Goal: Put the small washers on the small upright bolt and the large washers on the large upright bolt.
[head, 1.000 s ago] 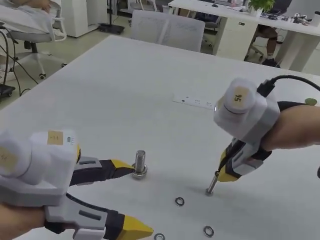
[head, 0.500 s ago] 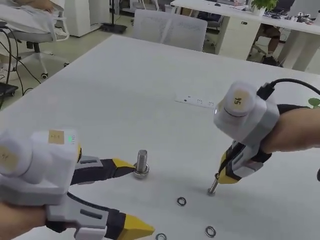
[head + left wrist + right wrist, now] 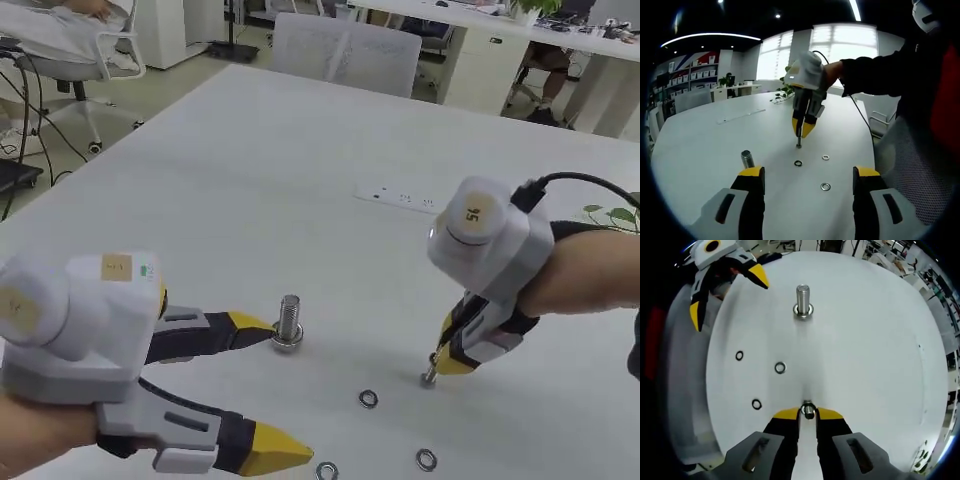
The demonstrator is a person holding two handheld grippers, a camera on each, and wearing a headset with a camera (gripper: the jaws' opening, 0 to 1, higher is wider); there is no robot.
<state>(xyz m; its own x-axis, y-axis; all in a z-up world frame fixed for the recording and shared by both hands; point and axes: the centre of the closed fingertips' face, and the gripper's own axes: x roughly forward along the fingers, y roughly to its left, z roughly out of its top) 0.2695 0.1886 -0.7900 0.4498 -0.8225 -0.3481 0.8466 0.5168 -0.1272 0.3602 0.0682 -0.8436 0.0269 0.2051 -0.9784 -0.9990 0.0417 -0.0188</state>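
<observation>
Three loose washers [image 3: 368, 399] lie flat towards the surface's [image 3: 250, 160] near edge. They look thin, light, hard and likely slippery, best pinched across the rim. Beside them the small bolt [image 3: 428, 377] stands, right tongs [image 3: 808, 416] closed about its top. Left tongs [image 3: 810, 172] gape wide beside the large bolt [image 3: 289, 320].

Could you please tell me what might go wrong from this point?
The right claw pinches the top of the thin upright steel bolt; any sideways pull could topple it. One tip of the open left claw sits beside the thick threaded steel bolt and might knock it. Three steel ring washers lie flat on the white table and may skid.
</observation>
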